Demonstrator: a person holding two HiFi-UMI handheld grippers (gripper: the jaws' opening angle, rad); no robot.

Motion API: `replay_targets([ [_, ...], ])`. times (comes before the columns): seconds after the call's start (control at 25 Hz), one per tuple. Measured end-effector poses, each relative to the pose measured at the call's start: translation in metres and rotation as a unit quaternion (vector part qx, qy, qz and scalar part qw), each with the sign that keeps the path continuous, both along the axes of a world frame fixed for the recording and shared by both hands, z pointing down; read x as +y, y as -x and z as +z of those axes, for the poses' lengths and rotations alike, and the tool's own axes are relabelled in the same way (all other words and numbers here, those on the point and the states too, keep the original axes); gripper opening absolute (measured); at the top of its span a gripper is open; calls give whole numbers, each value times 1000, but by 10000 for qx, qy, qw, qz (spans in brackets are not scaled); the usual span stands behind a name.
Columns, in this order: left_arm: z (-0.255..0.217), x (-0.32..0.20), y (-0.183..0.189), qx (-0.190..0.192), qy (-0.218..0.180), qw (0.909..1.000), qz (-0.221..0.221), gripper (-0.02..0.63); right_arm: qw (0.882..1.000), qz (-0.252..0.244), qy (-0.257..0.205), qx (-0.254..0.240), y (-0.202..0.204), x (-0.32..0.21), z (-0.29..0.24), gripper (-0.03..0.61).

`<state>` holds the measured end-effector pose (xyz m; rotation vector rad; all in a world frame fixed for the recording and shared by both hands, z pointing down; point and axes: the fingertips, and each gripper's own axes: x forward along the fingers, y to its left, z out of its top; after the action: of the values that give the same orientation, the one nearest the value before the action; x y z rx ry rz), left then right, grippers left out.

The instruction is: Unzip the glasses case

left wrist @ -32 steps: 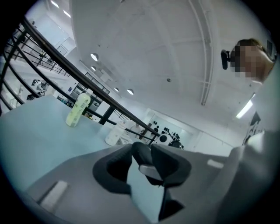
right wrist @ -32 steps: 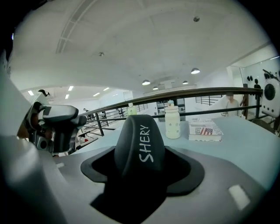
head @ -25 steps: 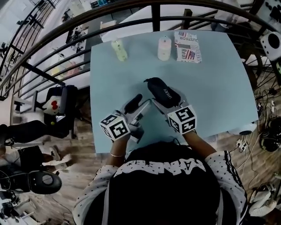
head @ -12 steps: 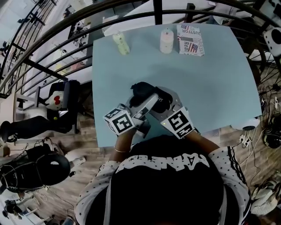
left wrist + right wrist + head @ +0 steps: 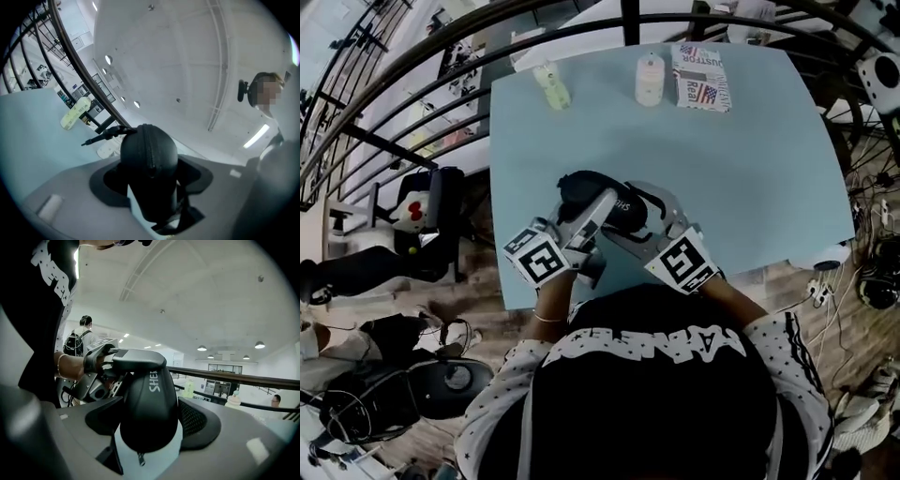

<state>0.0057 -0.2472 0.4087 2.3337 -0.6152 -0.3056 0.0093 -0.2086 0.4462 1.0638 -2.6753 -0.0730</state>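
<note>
The black glasses case is held over the near part of the light blue table, with both grippers on it. My left gripper comes from the lower left and is shut on one end; in the left gripper view the case fills its jaws, zipper seam facing the camera. My right gripper is shut on the other end; its jaws have just been opening a little, with the case still between the pads. A small zipper pull hangs beneath the case.
At the table's far edge stand a yellow-green bottle, a pale bottle and a printed box. A dark curved railing runs behind the table. The person's body hides the table's near edge.
The right gripper has carried the case left and towards the person, and turned it. The left gripper, apart from the case before, has now closed on its end.
</note>
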Motion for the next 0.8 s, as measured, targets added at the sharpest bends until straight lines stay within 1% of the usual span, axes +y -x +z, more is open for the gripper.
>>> replay_targets([
  [0.16,-12,-13,24,-42,-209,9993,-315,0,9997,95,197,56,-11,7,12,357],
  [0.28,-18,-17,36,-77,-317,9984,-472,0,9988,179,463,-18,-13,10,22,296],
  [0.4,-24,-16,38,-95,-412,9978,-501,0,9979,138,636,3,-9,13,29,219],
  [0.52,-27,-12,33,-206,-529,9973,-463,0,9974,141,702,-23,-6,16,32,156],
  [0.6,-27,-11,32,-282,-593,9968,-461,0,9974,166,705,10,-7,16,33,93],
  [0.64,-28,-11,31,-303,-627,9965,-458,0,9973,176,708,48,-8,16,34,71],
  [0.68,-28,-11,31,-306,-655,9963,-457,0,9972,187,715,80,-9,15,35,31],
  [0.72,-28,-11,32,-288,-671,9962,-469,0,9972,194,723,95,-9,15,36,14],
  [0.8,-28,-11,34,-212,-665,9961,-547,0,9973,152,717,92,-8,16,36,8],
])
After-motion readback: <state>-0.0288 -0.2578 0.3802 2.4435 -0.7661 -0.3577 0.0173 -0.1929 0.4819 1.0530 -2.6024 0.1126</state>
